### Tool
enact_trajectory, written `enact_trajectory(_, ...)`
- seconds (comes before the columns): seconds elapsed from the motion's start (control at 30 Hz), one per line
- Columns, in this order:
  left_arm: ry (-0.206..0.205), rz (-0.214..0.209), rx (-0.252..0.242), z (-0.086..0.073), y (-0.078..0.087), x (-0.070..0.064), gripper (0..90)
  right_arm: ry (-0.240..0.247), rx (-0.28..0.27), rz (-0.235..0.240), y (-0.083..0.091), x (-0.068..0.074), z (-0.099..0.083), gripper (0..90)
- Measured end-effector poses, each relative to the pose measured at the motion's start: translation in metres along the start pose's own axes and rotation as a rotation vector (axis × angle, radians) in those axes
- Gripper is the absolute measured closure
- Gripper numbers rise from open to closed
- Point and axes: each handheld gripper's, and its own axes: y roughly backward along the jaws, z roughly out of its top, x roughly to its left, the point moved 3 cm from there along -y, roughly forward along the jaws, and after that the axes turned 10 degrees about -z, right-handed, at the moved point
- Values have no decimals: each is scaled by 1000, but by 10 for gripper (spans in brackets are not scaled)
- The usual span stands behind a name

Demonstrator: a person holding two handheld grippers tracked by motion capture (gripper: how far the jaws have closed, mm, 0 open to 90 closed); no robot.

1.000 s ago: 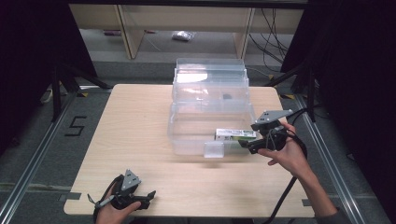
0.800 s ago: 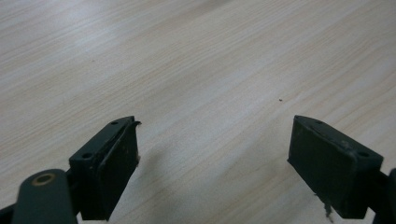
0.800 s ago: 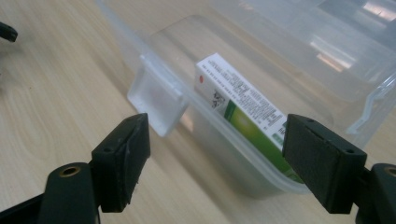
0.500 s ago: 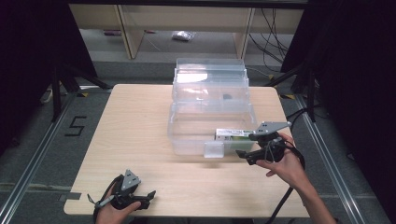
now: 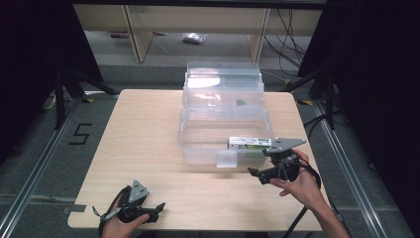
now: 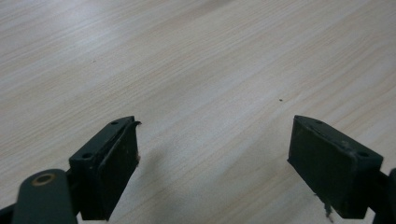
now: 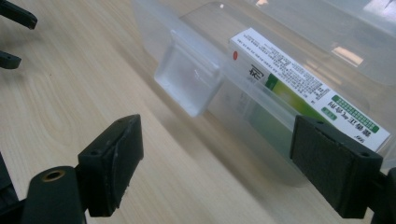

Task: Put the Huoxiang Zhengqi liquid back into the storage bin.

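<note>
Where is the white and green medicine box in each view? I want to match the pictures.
High view: the medicine box lies at the right front of the clear plastic bin, beside the right gripper.
Right gripper view: upper right, behind the bin's front wall.
Left gripper view: bare table.
Shared landmark: the bin's front latch.

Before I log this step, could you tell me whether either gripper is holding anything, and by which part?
Nothing is held: the left gripper and the right gripper are both open; the white-and-green carton lies inside the clear plastic bin.

White-and-green box [image 7: 308,88], clear bin [image 5: 198,144], pale wood table [image 5: 138,139]
</note>
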Motion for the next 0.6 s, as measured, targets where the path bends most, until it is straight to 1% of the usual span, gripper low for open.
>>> enact_trajectory(0.07,-3,-1,-1,0,0,0,154,-8,4,-4,0,1,-3,181)
enact_trajectory(0.1,-1,-2,0,0,0,0,154,0,-2,-2,-1,1,-4,181)
enact_trajectory(0.13,0,0,0,0,0,0,154,-24,14,-9,0,2,-6,180)
enact_trajectory(0.17,2,2,2,0,0,0,154,-17,2,-6,-1,3,-7,180)
enact_trajectory(0.23,-2,2,1,0,0,0,154,-10,8,0,-1,3,-9,180)
enact_trajectory(0.27,-2,0,3,0,1,0,154,-29,23,-6,0,4,-10,180)
enact_trajectory(0.3,-2,2,1,0,0,0,154,-8,-11,-5,-2,3,-10,180)
enact_trajectory(0.33,-3,2,2,0,1,0,154,-33,13,-3,1,5,-11,179)
enact_trajectory(0.37,-2,3,1,0,1,0,154,-12,-8,0,0,4,-12,179)
enact_trajectory(0.4,-3,2,1,0,1,0,154,-18,-3,-2,1,4,-13,179)
enact_trajectory(0.43,-3,2,0,0,0,0,154,-35,-5,-2,1,5,-14,178)
enact_trajectory(0.5,1,2,1,0,0,0,154,-27,-2,-4,1,6,-16,178)
enact_trajectory(0.53,-2,3,1,0,0,0,155,-7,-20,-9,0,4,-17,177)
enact_trajectory(0.57,-2,3,0,0,1,0,154,-23,-7,-4,0,6,-18,177)
enact_trajectory(0.6,-4,2,1,0,1,0,154,-11,-16,10,-1,6,-19,177)
